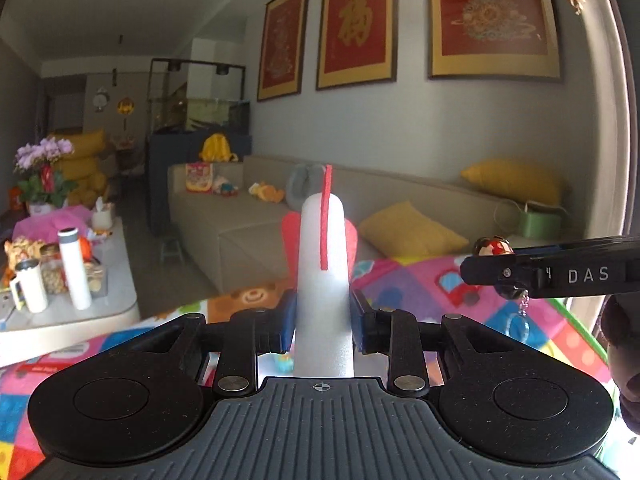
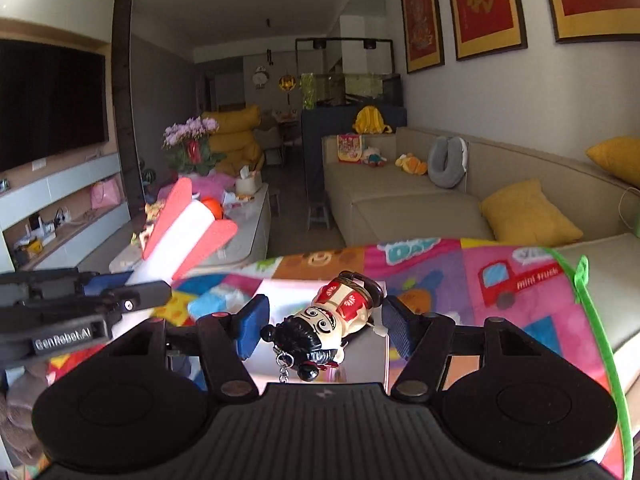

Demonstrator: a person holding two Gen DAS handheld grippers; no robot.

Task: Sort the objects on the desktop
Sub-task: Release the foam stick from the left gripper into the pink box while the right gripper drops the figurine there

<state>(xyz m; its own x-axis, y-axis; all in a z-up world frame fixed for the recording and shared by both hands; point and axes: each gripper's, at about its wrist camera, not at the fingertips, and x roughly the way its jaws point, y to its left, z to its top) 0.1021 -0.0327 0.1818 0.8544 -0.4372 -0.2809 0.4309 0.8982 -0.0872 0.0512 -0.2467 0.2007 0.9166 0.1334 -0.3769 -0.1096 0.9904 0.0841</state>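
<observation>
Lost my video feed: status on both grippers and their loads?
Left gripper shut on white foam rocket. Right gripper holds figurine keychain between its pads. Both raised above play mat, nothing blocking.

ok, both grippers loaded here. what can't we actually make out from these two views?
- Left wrist view: the white foam rocket with red fins has its base hidden behind the left gripper body.
- Left wrist view: the painted figurine keychain is mostly hidden by the right gripper finger.
- Right wrist view: whether the right gripper pads press the figurine; contact unclear.
- Both views: the sorting destination is out of frame.
</observation>
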